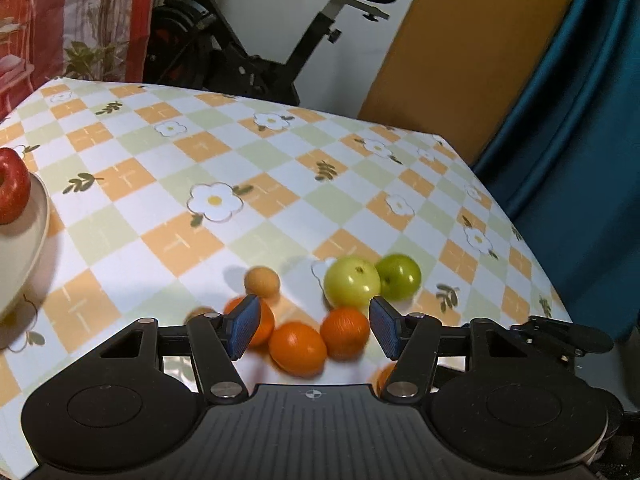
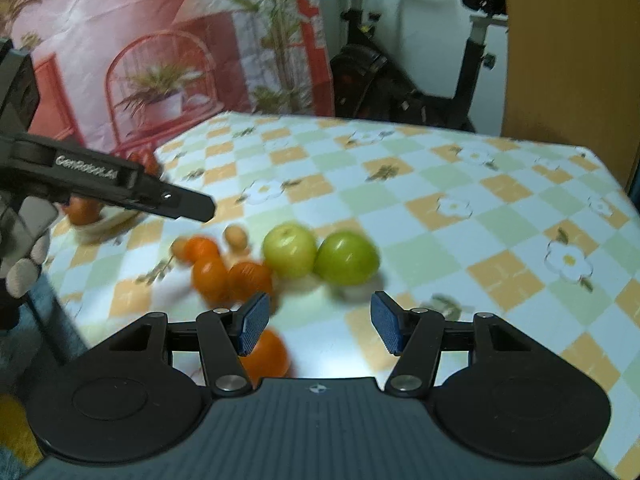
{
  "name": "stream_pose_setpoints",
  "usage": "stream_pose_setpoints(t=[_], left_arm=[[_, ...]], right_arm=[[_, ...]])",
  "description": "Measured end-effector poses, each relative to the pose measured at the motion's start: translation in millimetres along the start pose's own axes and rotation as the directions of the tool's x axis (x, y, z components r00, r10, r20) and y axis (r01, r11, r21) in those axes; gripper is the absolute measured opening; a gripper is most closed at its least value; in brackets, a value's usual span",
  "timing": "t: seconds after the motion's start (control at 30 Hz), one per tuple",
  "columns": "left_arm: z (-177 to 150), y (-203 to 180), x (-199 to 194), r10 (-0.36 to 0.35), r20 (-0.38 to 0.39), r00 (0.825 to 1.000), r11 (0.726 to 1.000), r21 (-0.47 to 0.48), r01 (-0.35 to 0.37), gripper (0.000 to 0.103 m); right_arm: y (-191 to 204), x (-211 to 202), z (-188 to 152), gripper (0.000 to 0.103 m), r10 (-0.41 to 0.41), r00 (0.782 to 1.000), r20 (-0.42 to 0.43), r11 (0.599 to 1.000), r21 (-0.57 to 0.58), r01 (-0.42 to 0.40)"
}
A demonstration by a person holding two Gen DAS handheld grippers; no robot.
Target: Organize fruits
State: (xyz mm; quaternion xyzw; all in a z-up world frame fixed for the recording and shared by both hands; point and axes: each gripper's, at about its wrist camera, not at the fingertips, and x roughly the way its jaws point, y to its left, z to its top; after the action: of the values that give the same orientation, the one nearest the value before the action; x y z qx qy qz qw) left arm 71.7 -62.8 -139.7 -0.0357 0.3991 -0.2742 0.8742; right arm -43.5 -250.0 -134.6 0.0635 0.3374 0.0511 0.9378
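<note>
Fruit cluster: grouped near the front edge of the table (image 1: 280, 208), on a checked orange, green and white cloth with flower prints

- Oranges: three in a tight row. Middle orange (image 1: 297, 349) is slightly oval, long axis running left to right in the left wrist view, touching the right orange (image 1: 345, 333). Left orange (image 1: 262, 326) is partly hidden behind the left pad. A further orange (image 2: 266, 354) lies closest to the right gripper, partly behind its left pad.
- Green apples: two, side by side and touching, just behind the oranges. Paler apple (image 1: 352, 282) has its stem dimple facing up and toward the camera; darker apple (image 1: 399, 277) likewise, slightly tilted.
- Small tan round fruit (image 1: 262, 282): just behind the left orange, apart from the apples. A second tan fruit (image 2: 179, 247) lies at the left end of the cluster; kind cannot be told.
- Red apple (image 1: 12, 186): in a pale bowl (image 1: 38, 236) at the table's left side, well apart from the cluster.

Left gripper (image 1: 315, 328): jaws about half spread, blue pads bracketing the middle and right oranges. Released; no pad pressing on fruit. Pointed down at the cluster.

Right gripper (image 2: 316, 322): jaws about half spread, nothing between the pads, bare cloth in the gap. Released. Pointed down toward the apples.

Surroundings: exercise bike (image 1: 248, 40) behind the table, printed curtain (image 2: 140, 40) at left, gloved hand (image 2: 24, 248) on the left gripper's handle
</note>
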Motion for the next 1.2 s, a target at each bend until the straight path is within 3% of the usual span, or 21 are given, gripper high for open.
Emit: stream_pose_setpoints(t=[0.17,0.33,0.5,0.93,1.2], left_arm=[[-8.1,-6.4,-4.9,-0.026,0.010,1.000,0.999,0.043,0.026,0.062],[-16.9,-10.5,2.0,-0.075,-0.039,0.996,0.995,0.057,0.077,0.062],[-21.1,-10.2,10.9,-0.129,-0.093,0.987,0.990,0.047,0.133,0.061],[-34.0,-15.6,34.9,-0.205,-0.210,0.956,0.976,0.035,0.216,0.044],[-36.5,-10.8,39.2,-0.230,-0.218,0.948,0.972,0.002,0.237,0.042]], right_arm=[[15.1,9.3,-9.4,0.056,0.015,0.999,-0.050,0.999,-0.032,-0.017],[20.2,16.9,-12.3,0.055,0.048,0.996,-0.070,0.998,-0.032,-0.050],[27.4,26.5,-15.7,0.039,0.087,0.991,-0.098,0.995,-0.034,-0.091],[41.8,33.6,-19.0,0.039,0.094,0.992,-0.090,0.990,-0.093,-0.102],[41.8,35.1,-20.1,0.040,0.102,0.990,-0.102,0.990,-0.083,-0.111]])
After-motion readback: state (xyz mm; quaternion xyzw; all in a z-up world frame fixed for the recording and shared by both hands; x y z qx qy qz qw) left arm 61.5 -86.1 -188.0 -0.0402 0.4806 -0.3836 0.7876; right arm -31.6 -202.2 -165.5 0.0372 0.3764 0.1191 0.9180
